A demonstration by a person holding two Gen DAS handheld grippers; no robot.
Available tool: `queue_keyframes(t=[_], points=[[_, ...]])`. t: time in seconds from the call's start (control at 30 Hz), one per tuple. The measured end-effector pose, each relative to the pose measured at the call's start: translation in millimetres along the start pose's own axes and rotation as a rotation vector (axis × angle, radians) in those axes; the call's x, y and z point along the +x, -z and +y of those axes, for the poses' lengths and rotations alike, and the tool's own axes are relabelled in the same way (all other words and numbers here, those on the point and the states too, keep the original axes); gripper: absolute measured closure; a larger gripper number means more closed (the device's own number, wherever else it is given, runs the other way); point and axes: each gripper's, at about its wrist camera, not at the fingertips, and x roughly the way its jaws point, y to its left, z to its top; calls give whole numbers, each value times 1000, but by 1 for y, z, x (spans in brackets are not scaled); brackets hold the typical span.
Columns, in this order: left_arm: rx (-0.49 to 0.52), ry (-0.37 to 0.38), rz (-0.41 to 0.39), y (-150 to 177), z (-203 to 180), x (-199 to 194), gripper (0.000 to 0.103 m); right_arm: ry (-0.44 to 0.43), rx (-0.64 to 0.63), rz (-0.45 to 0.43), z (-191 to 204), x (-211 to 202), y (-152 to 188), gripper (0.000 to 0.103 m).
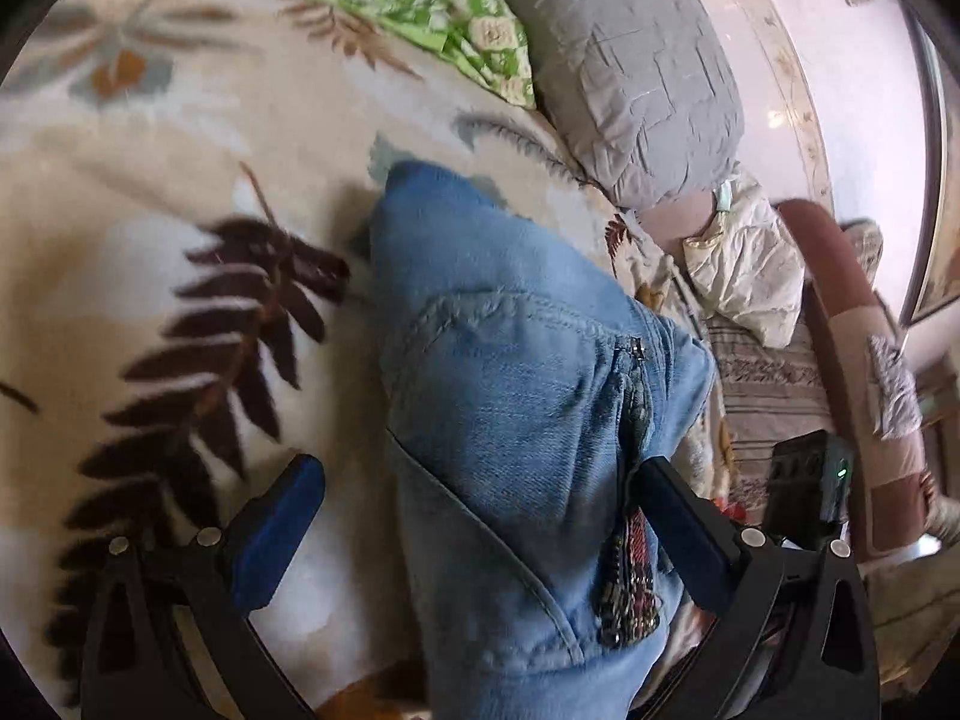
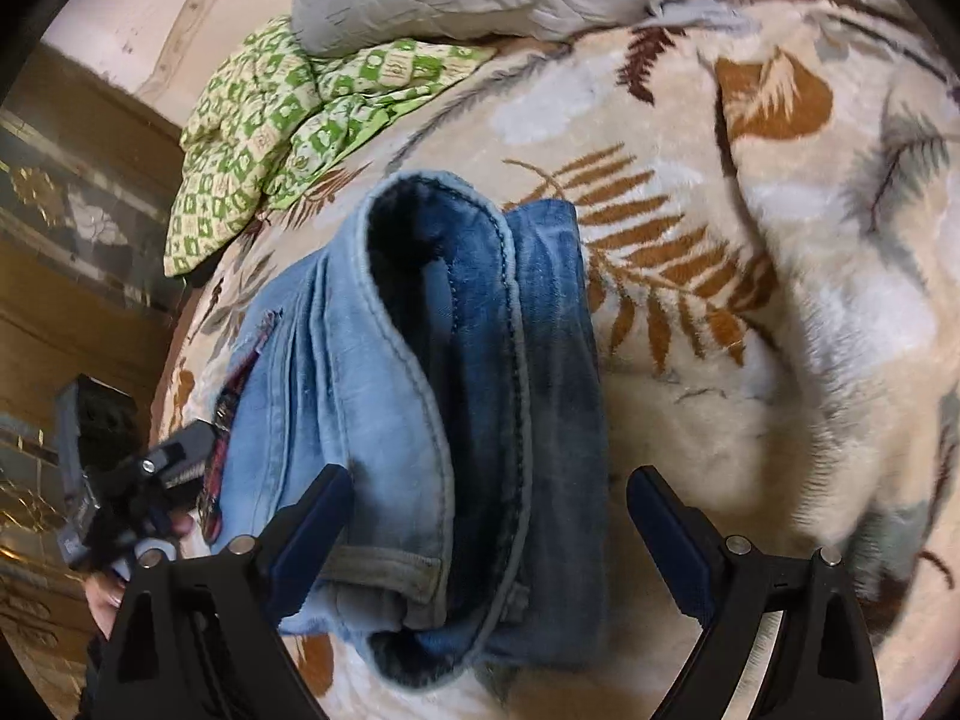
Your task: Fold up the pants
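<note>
Blue jeans [image 1: 510, 360] lie folded into a thick bundle on a leaf-patterned blanket [image 1: 150, 210]. An embroidered patch [image 1: 630, 588] shows on their right side. My left gripper [image 1: 480, 468] stands open over the near end of the jeans, its pads wide apart and not pressing the denim. In the right wrist view the jeans [image 2: 360, 390] show their waistband and dark lining [image 2: 468, 312]. My right gripper [image 2: 489, 477] is open just above them, the left finger [image 2: 312, 516] over the pale denim and the right finger over the blanket [image 2: 750, 360]. The left gripper's body [image 2: 150, 468] and a hand show at the left.
A grey quilted pillow [image 1: 630, 78] and a green checked cloth [image 1: 432, 6] lie at the head of the bed. Crumpled cream bedding [image 1: 744, 264] and a brown padded bed edge [image 1: 840, 324] are on the right. A dark wooden panel [image 2: 72, 210] borders the bed's other side.
</note>
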Motion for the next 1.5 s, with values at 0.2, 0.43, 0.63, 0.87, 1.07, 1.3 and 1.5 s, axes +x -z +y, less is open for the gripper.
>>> queue_keyframes(t=[0.2, 0.43, 0.63, 0.87, 1.07, 1.3, 1.5], points=[[11, -20, -4, 1, -6, 3, 0, -28, -1, -2, 1, 13, 2, 7], [86, -91, 12, 6, -20, 13, 40, -19, -66, -87, 19, 13, 15, 18], [126, -108, 6, 10, -31, 9, 56, 45, -121, -133, 28, 1, 23, 60], [233, -125, -18, 12, -55, -6, 64, 57, -174, -220, 43, -19, 37, 77], [376, -100, -96, -19, -87, -38, 63, 39, -208, -372, 68, -55, 39, 78], [419, -125, -123, -65, -81, -25, 63, 37, -171, -454, 85, -34, -4, 78], [394, -193, -4, -77, -41, 28, 61, 84, -102, -371, 66, 14, -13, 78]])
